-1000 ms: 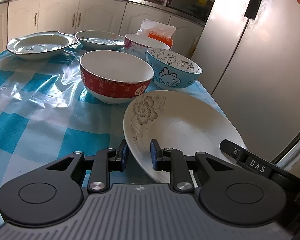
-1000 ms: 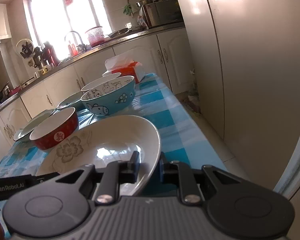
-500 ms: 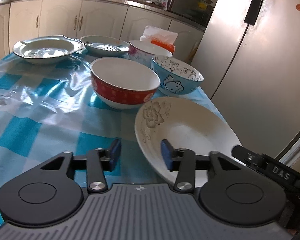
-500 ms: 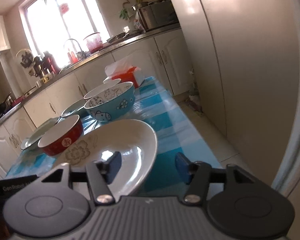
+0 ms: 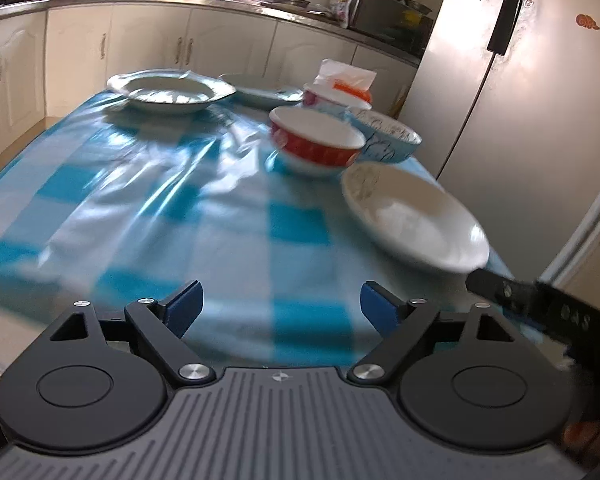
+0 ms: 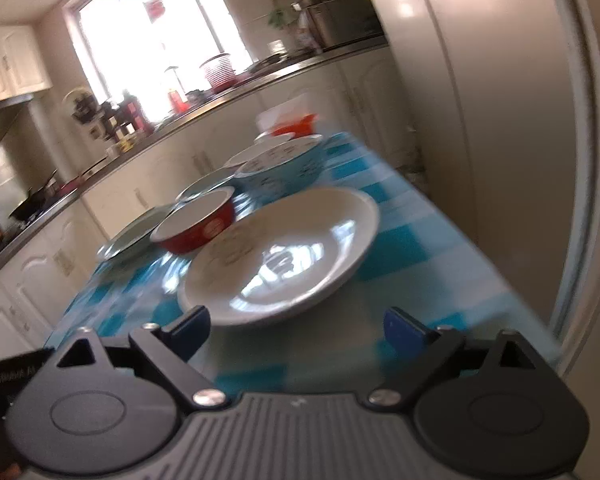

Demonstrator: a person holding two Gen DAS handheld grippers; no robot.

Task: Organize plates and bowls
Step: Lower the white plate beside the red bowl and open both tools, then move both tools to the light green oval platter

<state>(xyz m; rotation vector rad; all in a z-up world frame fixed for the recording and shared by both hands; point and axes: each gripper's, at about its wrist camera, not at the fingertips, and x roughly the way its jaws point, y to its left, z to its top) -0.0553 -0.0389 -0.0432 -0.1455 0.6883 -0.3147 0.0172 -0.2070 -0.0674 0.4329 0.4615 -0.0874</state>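
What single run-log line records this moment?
left gripper: open, empty | right gripper: open, empty | white flowered plate: released on table | jaws just opened

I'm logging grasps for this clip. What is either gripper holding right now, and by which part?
Nothing. The left gripper and right gripper have just opened wide; the white floral plate rests free on the table.
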